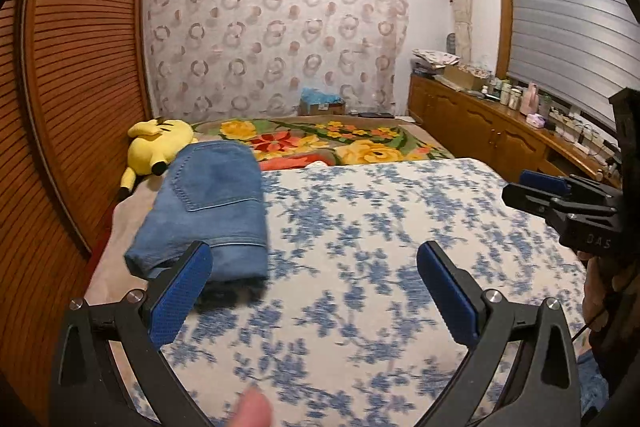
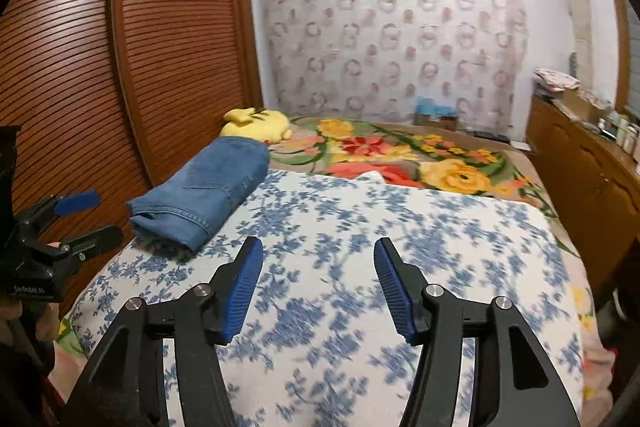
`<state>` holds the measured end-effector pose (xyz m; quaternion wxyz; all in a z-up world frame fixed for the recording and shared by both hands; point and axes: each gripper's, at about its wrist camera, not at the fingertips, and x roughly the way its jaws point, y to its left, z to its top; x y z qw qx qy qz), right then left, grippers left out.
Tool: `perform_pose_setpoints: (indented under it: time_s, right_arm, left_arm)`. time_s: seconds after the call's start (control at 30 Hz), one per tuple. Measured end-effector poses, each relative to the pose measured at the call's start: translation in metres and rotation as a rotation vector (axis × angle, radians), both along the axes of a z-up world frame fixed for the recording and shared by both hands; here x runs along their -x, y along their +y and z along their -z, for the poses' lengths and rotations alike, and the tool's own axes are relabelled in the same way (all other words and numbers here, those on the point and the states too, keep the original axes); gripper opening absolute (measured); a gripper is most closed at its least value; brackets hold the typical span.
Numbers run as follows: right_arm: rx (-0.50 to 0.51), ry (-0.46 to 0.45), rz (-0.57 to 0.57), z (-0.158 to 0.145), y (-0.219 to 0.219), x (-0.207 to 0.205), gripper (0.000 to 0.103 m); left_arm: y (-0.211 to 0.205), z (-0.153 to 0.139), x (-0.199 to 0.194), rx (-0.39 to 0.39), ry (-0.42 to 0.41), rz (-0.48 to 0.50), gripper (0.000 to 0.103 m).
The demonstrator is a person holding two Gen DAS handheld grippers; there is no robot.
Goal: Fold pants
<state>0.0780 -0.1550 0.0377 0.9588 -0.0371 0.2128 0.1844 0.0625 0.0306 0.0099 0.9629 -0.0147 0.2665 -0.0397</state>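
The blue denim pants [image 1: 208,207] lie folded into a compact bundle at the left edge of the bed, back pocket up; in the right wrist view the pants [image 2: 204,195] sit left of centre. My left gripper [image 1: 314,253] is open wide just right of the bundle, nothing between its blue pads. My right gripper [image 2: 318,249] is open over the blue-flowered sheet [image 2: 360,247], its jaws empty. Each gripper shows in the other's view: the right gripper [image 1: 536,189] at the right edge, the left gripper [image 2: 90,215] at the left edge.
A yellow plush toy [image 1: 160,143] lies behind the pants by the slatted wooden wardrobe [image 1: 80,87]. A bright floral blanket [image 1: 320,143] covers the far half of the bed. A wooden cabinet [image 1: 480,123] with bottles runs along the right wall. A fingertip [image 1: 252,407] shows at the bottom.
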Motion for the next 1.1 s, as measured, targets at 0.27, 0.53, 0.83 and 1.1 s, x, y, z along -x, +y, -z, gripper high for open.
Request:
perform_pose_setpoints:
  time_s: [0.27,0.53,0.83,1.1]
  right_arm:
    - [-0.012,-0.044,0.084,-0.020,-0.033,0.046,0.064]
    - [-0.029,-0.090,0.140,-0.039,-0.046,0.075,0.074]
    - [-0.033,-0.134,0.169,-0.047,-0.045,0.091,0.076]
    - [-0.037,-0.138,0.177,-0.037,-0.043,0.077,0.077]
  left_arm:
    - [-0.036,-0.020,0.011,0.022,-0.019,0.026,0.102]
    - [-0.045,-0.047,0.016,0.020,-0.064,0.020,0.102]
    - [-0.048,-0.059,0.021,0.011,-0.092,0.007,0.102]
    - [-0.046,-0.058,0.021,0.012,-0.092,0.008,0.102]
